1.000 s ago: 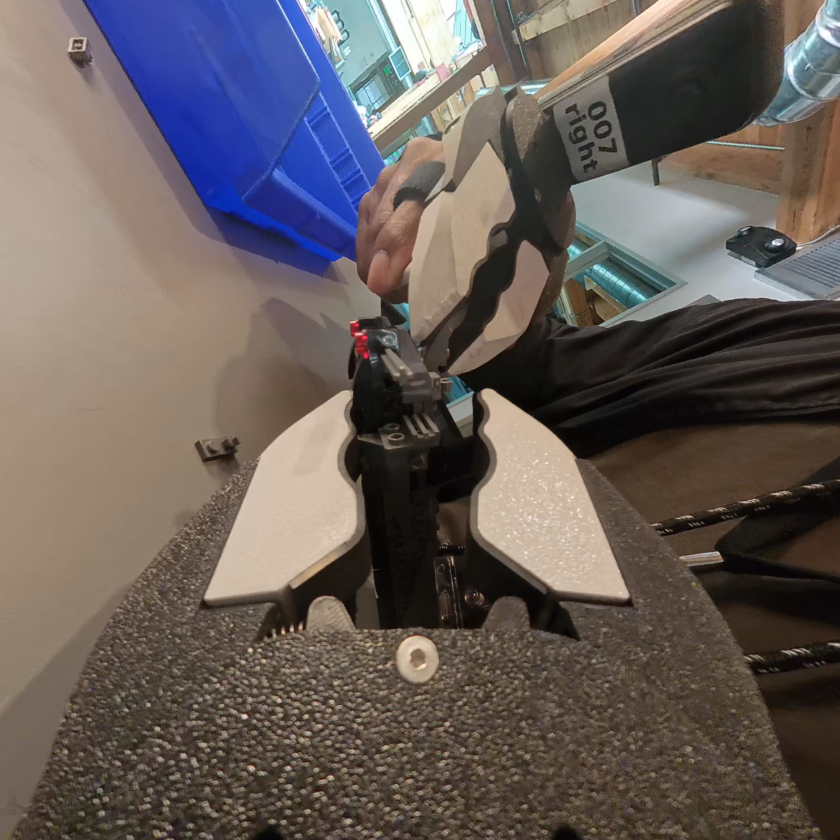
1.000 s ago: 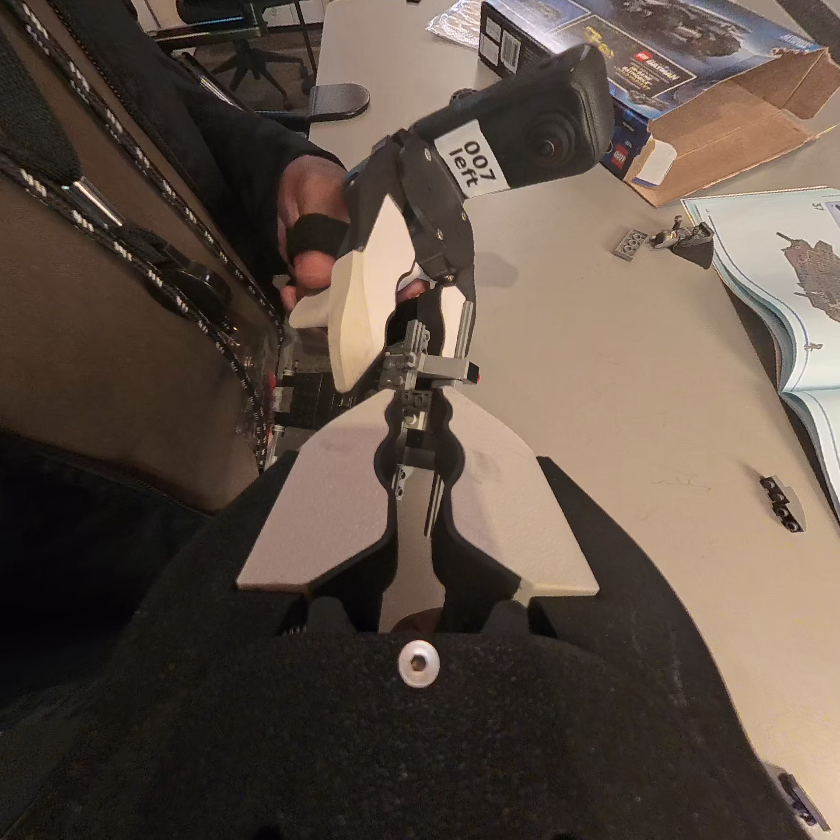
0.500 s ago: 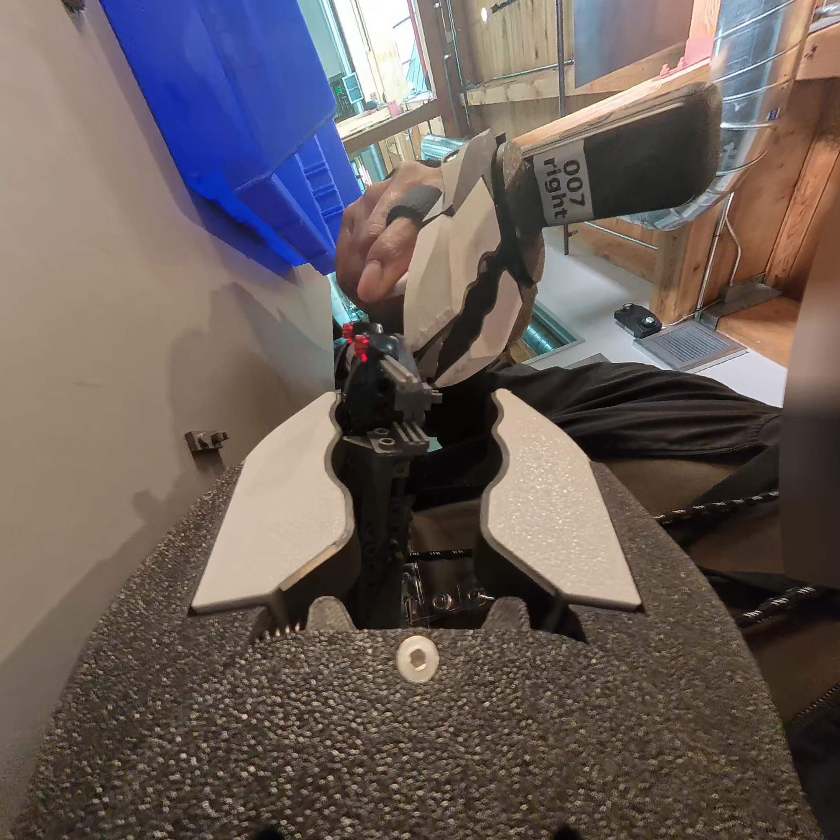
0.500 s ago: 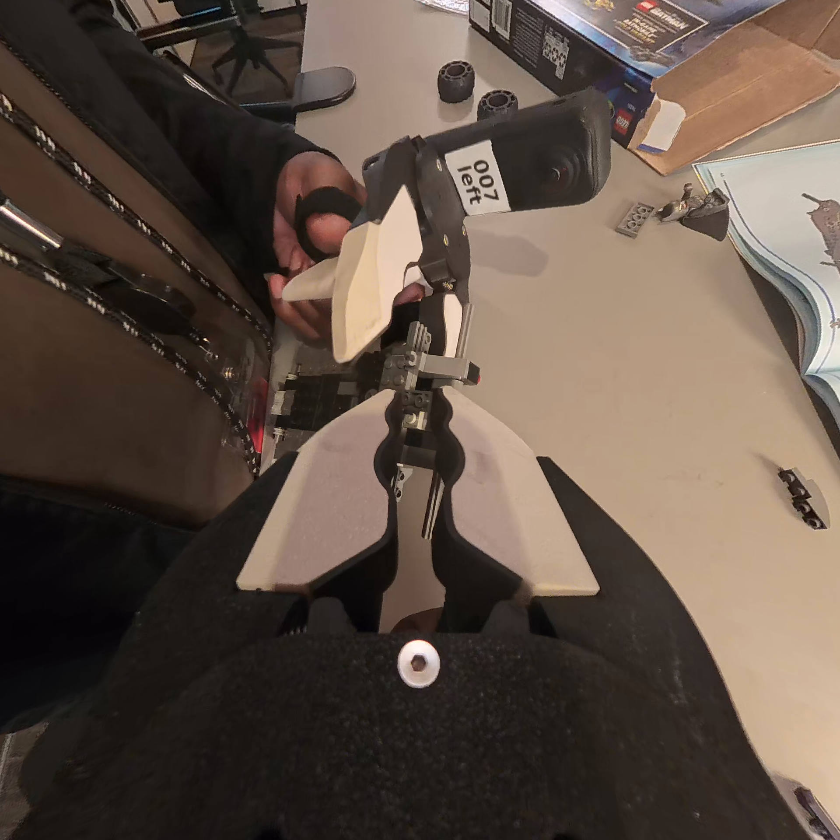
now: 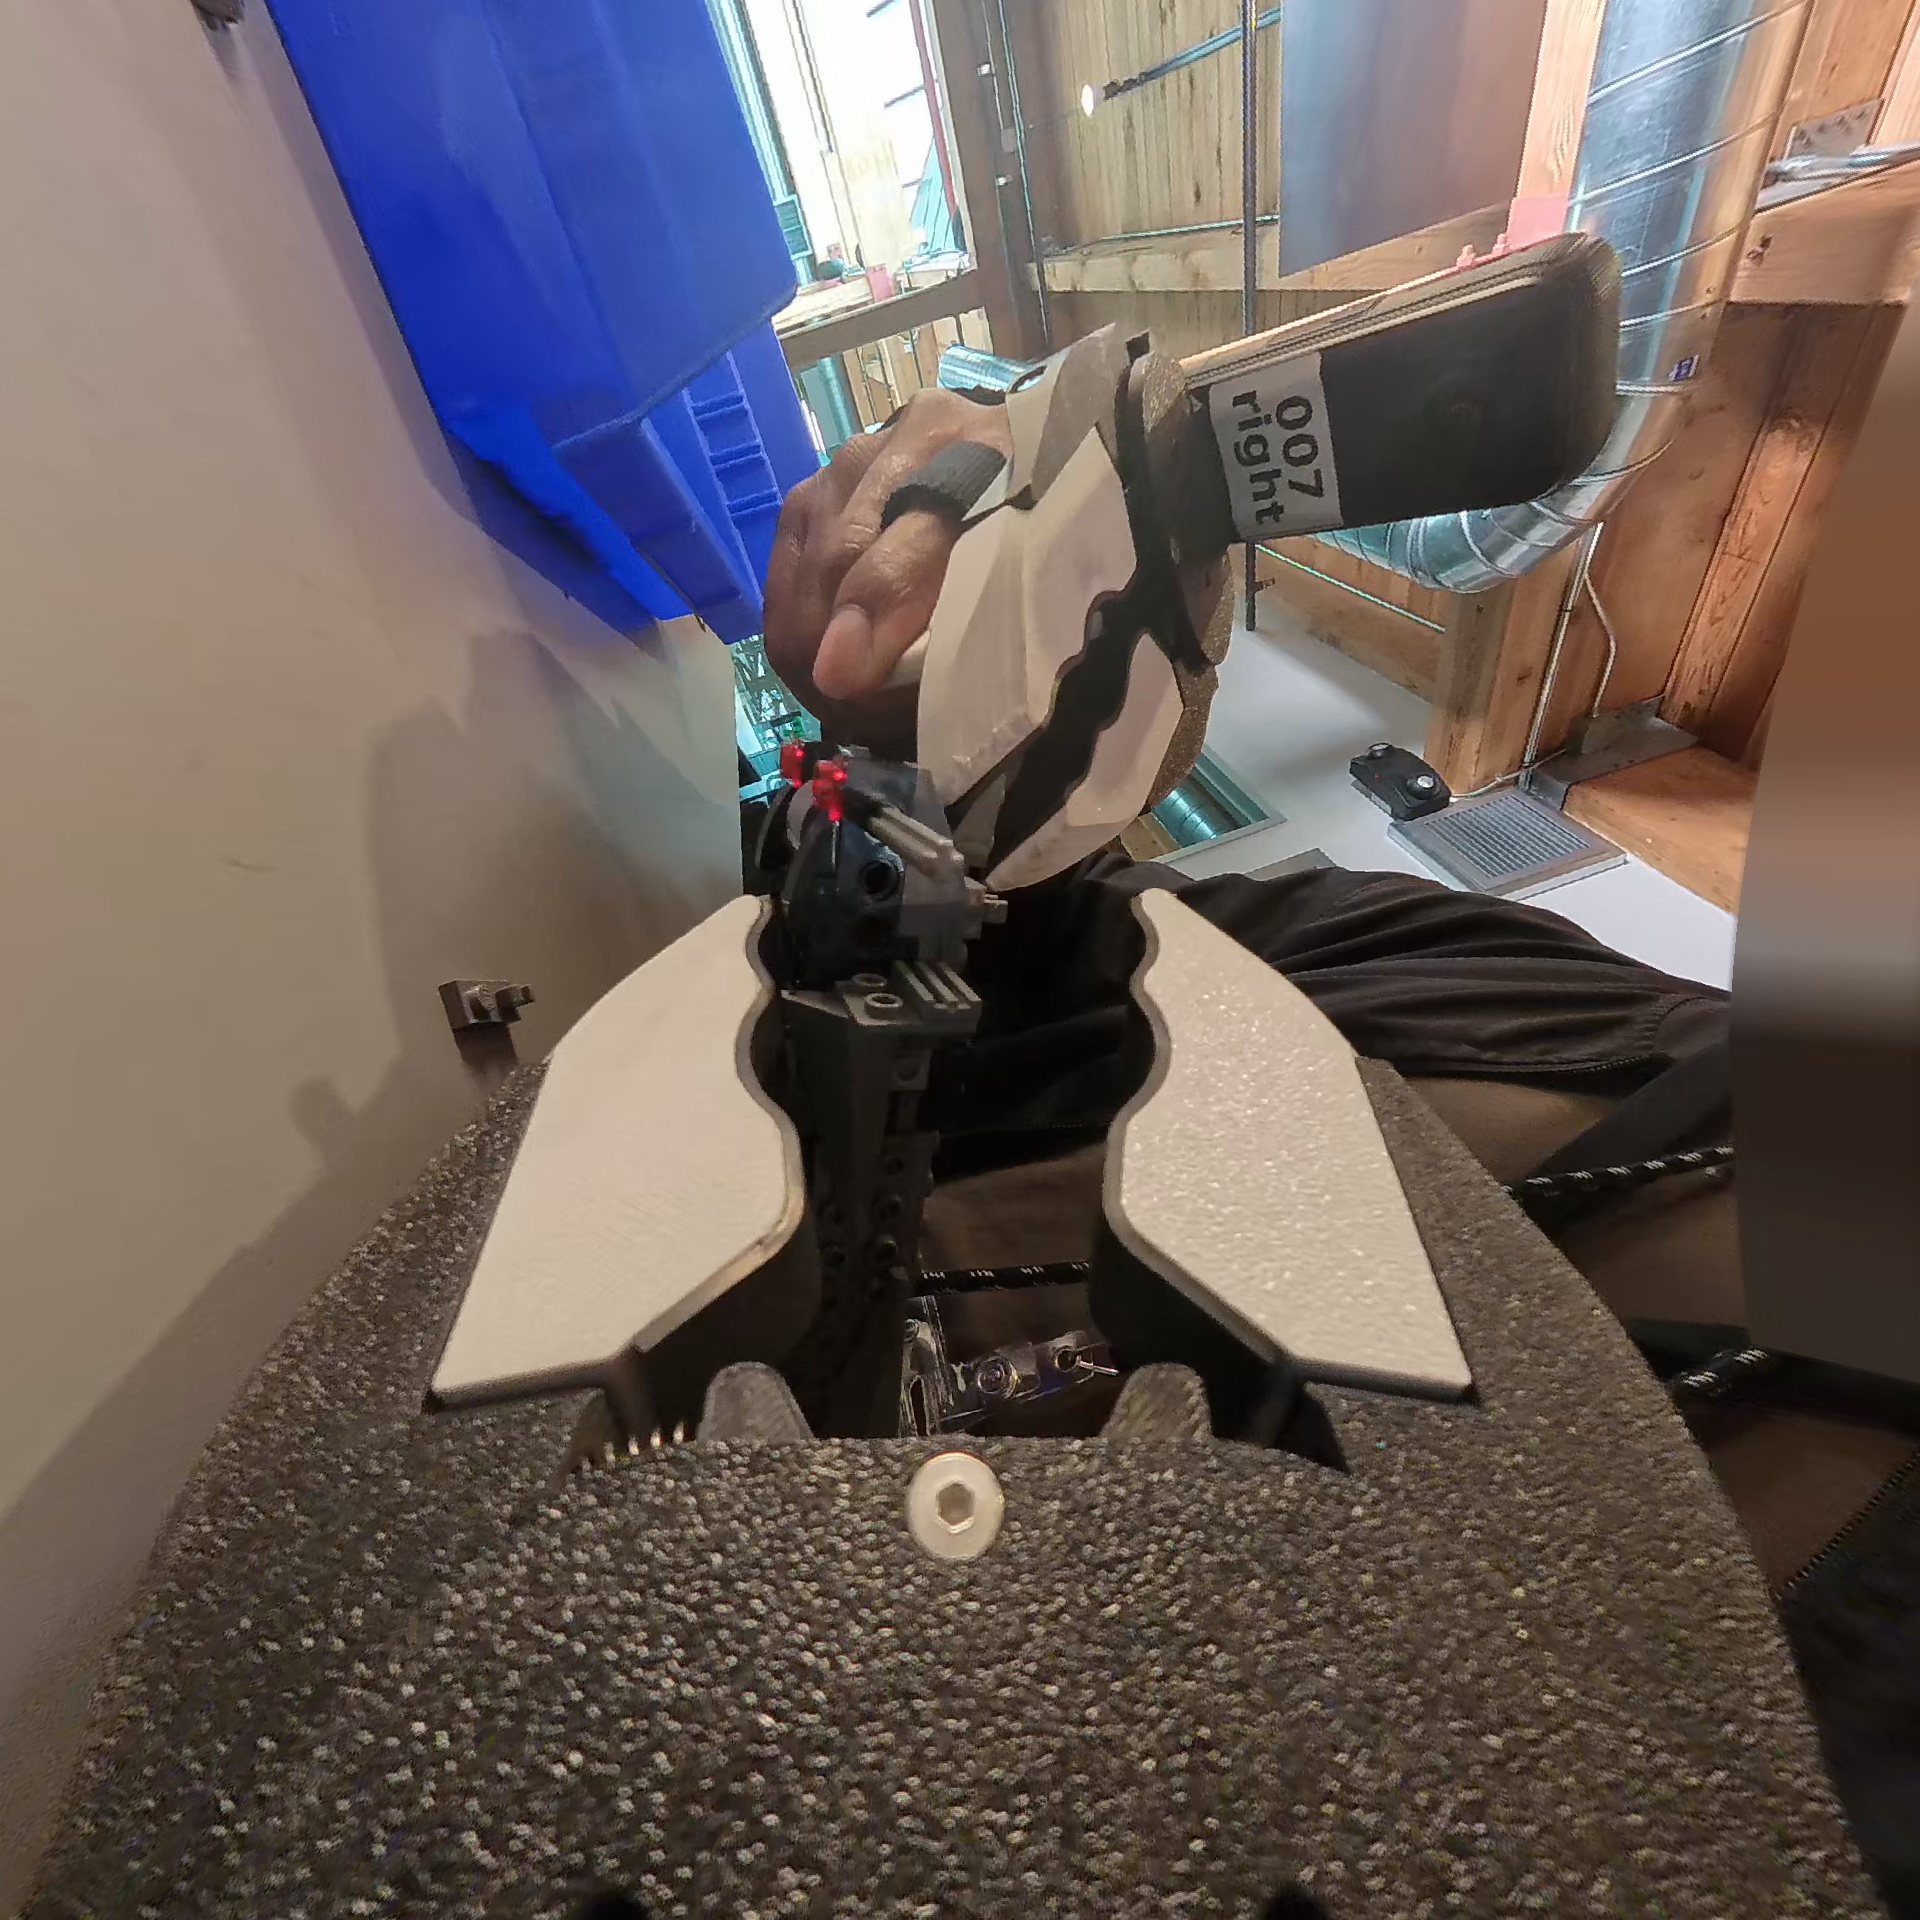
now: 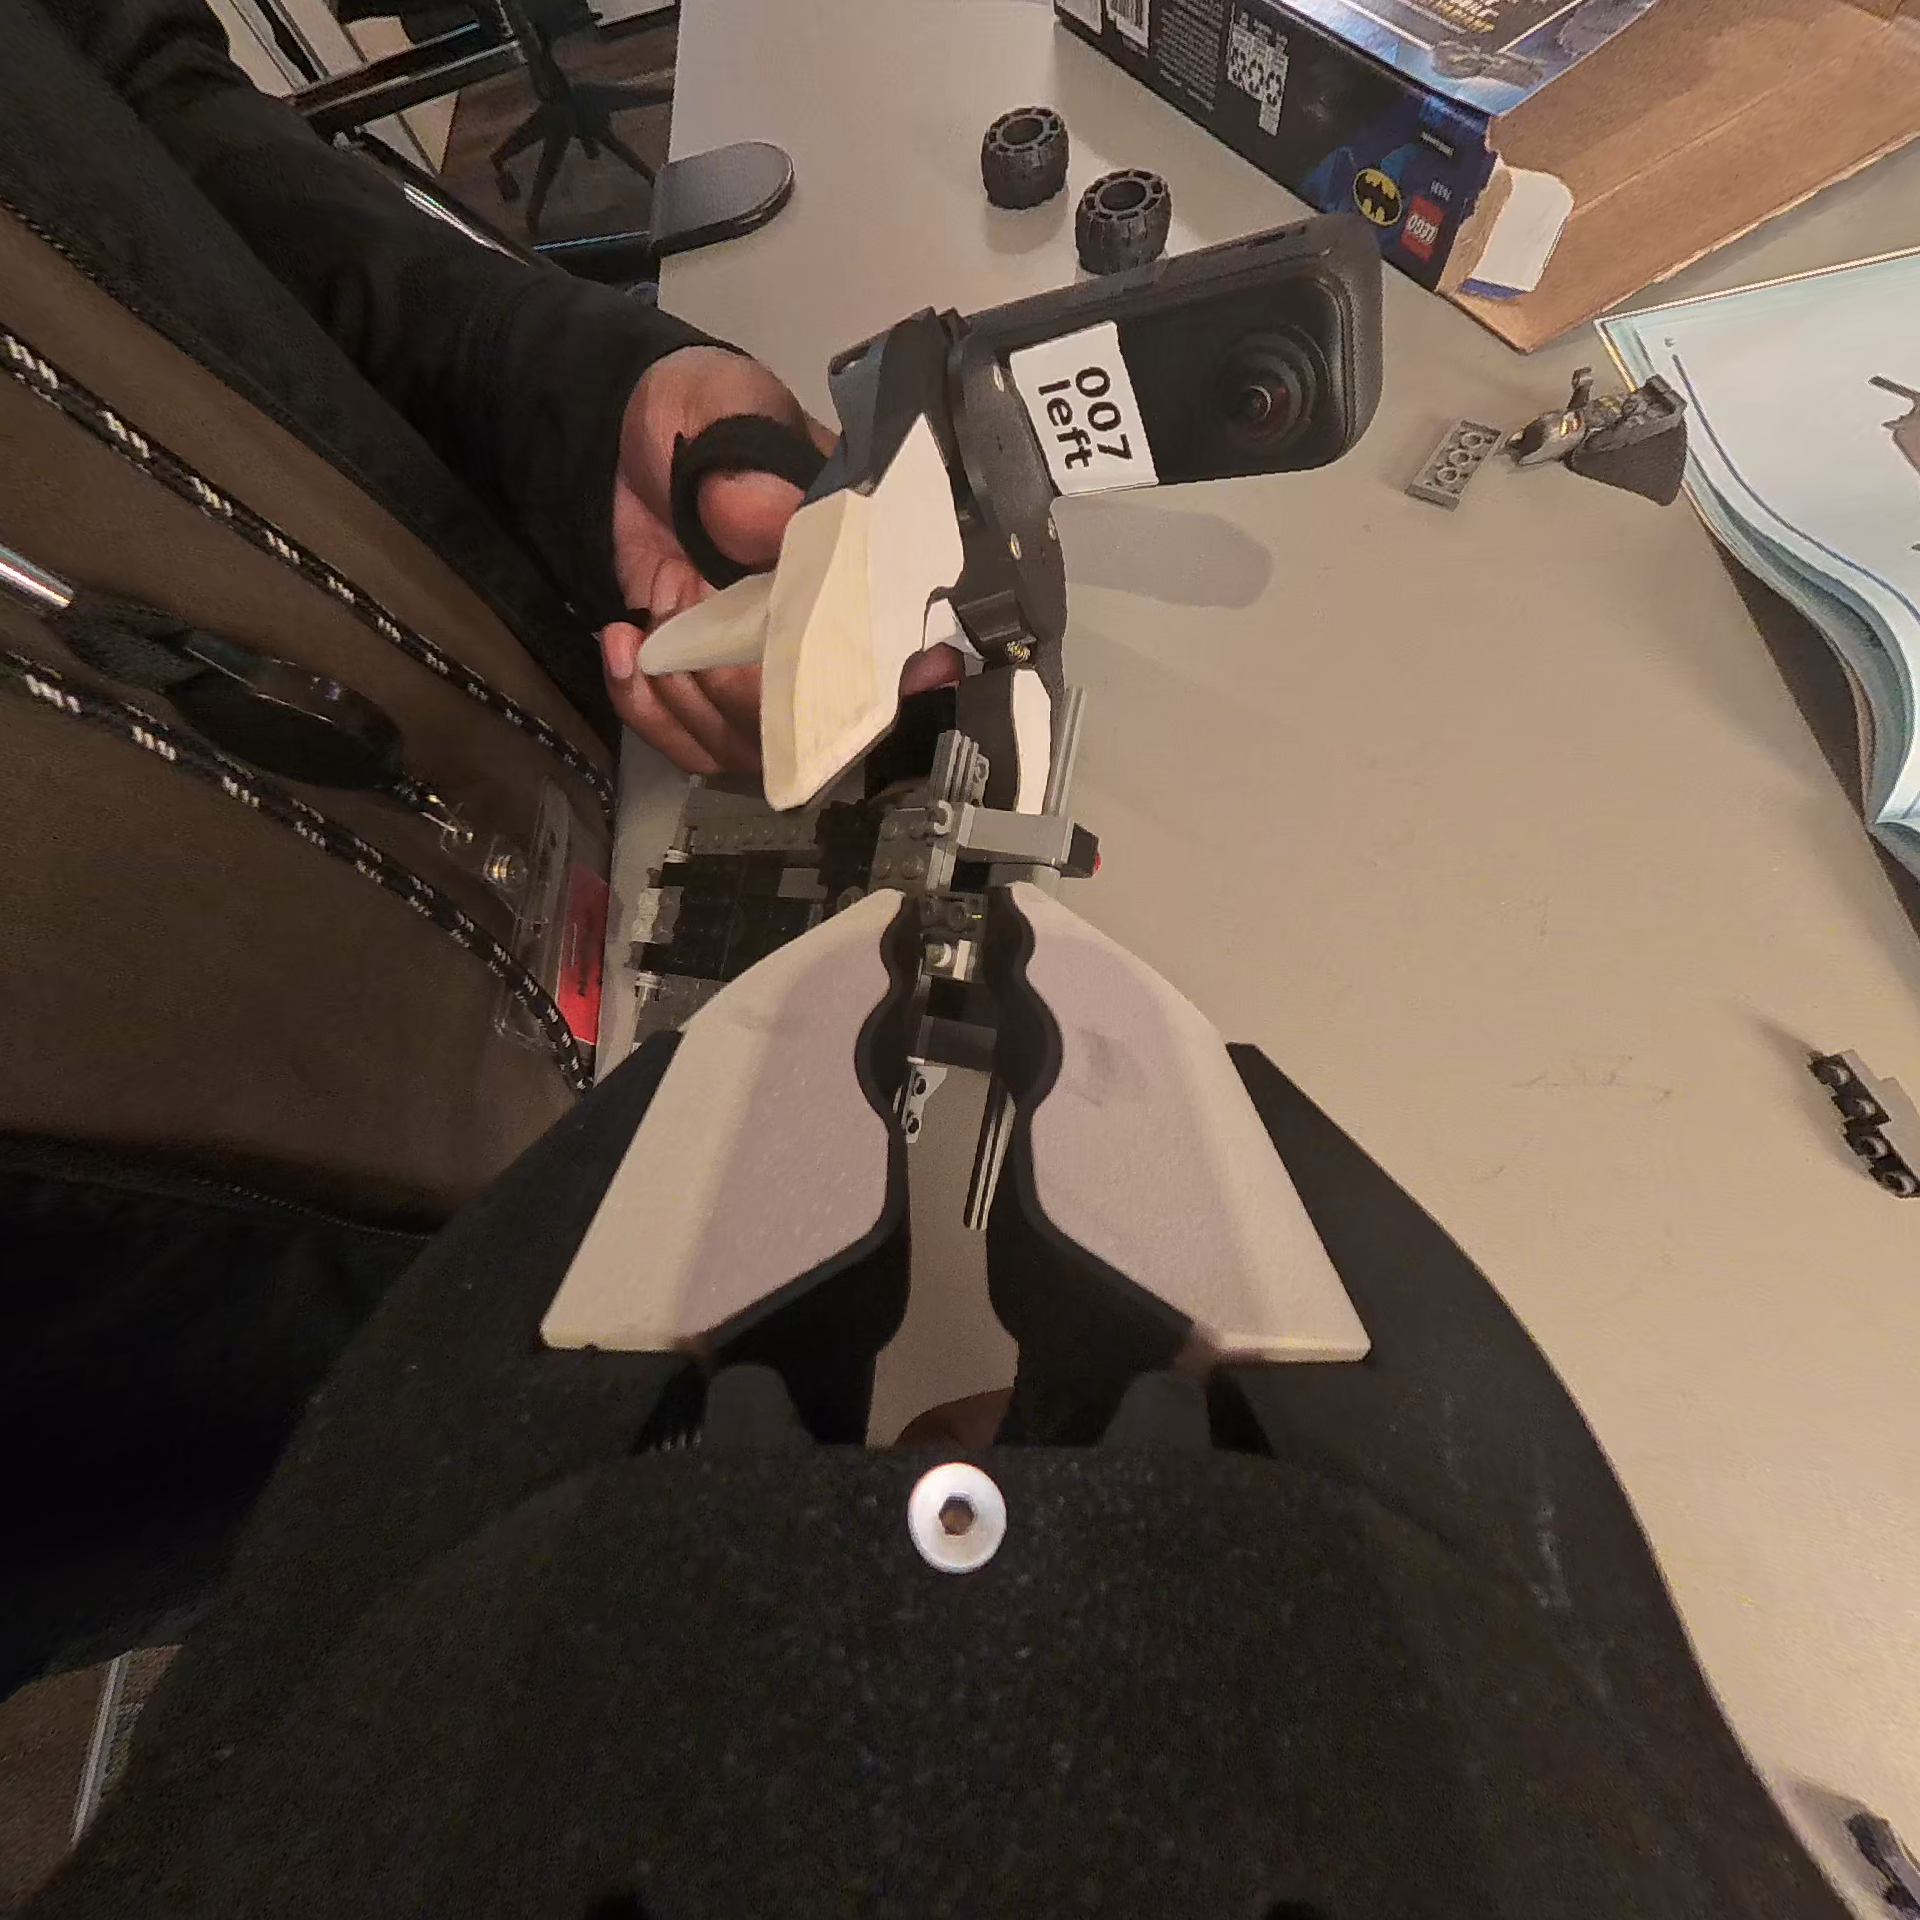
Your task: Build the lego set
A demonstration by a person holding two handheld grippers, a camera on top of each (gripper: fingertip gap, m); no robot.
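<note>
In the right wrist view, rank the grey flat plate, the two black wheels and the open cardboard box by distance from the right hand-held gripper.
1. Grey flat plate, right of the right hand-held gripper, mid-table.
2. Two black wheels, farther back, centre.
3. Open cardboard box, at the far right corner, slightly beyond the wheels.

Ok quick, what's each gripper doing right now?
Left gripper: jaws open, the black brick model standing loose between them.
Right gripper: jaws closed on the grey brick piece.
</note>
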